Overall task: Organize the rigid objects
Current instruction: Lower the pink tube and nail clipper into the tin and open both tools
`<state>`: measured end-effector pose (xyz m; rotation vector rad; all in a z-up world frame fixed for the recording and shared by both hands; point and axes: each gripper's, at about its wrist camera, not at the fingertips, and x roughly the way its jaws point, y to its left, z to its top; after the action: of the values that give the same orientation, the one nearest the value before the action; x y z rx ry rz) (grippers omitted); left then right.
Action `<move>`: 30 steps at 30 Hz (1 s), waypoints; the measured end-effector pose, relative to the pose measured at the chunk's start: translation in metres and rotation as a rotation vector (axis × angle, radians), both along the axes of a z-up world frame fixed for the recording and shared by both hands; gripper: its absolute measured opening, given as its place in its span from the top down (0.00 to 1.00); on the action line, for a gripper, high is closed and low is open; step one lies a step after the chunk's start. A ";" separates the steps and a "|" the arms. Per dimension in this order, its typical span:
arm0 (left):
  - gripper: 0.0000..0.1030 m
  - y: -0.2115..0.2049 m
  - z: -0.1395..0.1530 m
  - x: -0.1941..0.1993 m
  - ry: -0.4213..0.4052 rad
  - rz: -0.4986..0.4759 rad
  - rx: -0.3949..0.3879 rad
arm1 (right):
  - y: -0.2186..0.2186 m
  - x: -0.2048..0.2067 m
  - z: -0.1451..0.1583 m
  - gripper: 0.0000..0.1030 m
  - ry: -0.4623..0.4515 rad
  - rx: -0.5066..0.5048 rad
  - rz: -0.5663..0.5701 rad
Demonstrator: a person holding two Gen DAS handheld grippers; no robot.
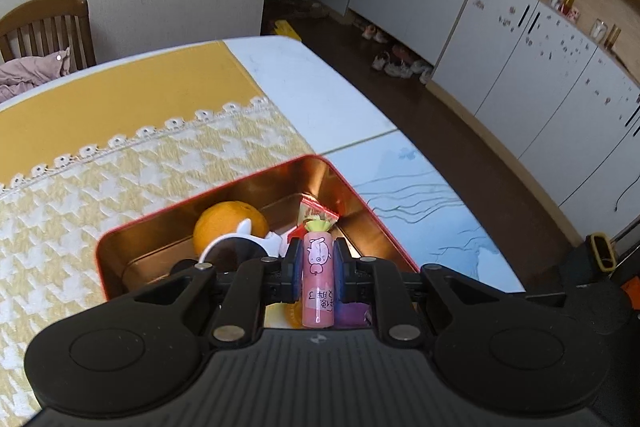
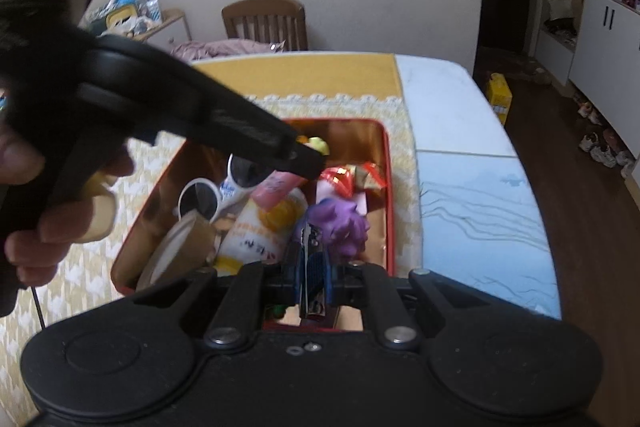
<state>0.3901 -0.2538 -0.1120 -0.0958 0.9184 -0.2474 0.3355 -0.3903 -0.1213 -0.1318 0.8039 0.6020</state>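
A red tin with a gold inside sits on the yellow-and-white cloth. My left gripper is shut on a pink tube with a pig drawing, held over the tin's right part. An orange and white sunglasses lie in the tin. In the right wrist view my right gripper is shut on a metal nail clipper above the near end of the tin. The left gripper reaches in from the left with the pink tube.
Inside the tin are a tape roll, a white-and-orange packet, a purple toy and red-wrapped sweets. A hand holds the left gripper. The white table edge drops to the floor at right; a chair stands behind.
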 end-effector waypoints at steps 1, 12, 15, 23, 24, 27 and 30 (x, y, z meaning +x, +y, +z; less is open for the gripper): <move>0.85 -0.002 -0.002 0.002 0.000 -0.004 0.004 | 0.000 0.000 -0.001 0.90 0.003 -0.006 0.003; 0.85 -0.013 -0.015 0.013 0.024 0.001 0.024 | -0.003 0.004 -0.013 0.91 0.060 -0.024 0.016; 0.85 -0.014 -0.015 0.014 0.027 0.012 0.024 | -0.003 0.004 -0.012 0.82 0.065 -0.014 0.017; 0.85 -0.011 -0.013 0.009 0.033 0.035 0.027 | -0.012 0.004 -0.010 0.76 0.078 0.028 -0.008; 0.85 -0.010 -0.012 0.007 0.027 0.036 0.026 | -0.013 0.004 -0.009 0.74 0.079 0.033 -0.013; 0.85 -0.007 -0.008 0.000 0.015 0.037 0.022 | -0.015 0.002 -0.006 0.69 0.074 0.037 -0.019; 0.85 -0.003 -0.002 -0.009 0.003 0.038 0.021 | -0.015 -0.002 -0.003 0.64 0.057 0.027 -0.019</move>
<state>0.3814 -0.2569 -0.1138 -0.0945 0.9207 -0.2027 0.3339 -0.4049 -0.1242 -0.0823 0.8505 0.6011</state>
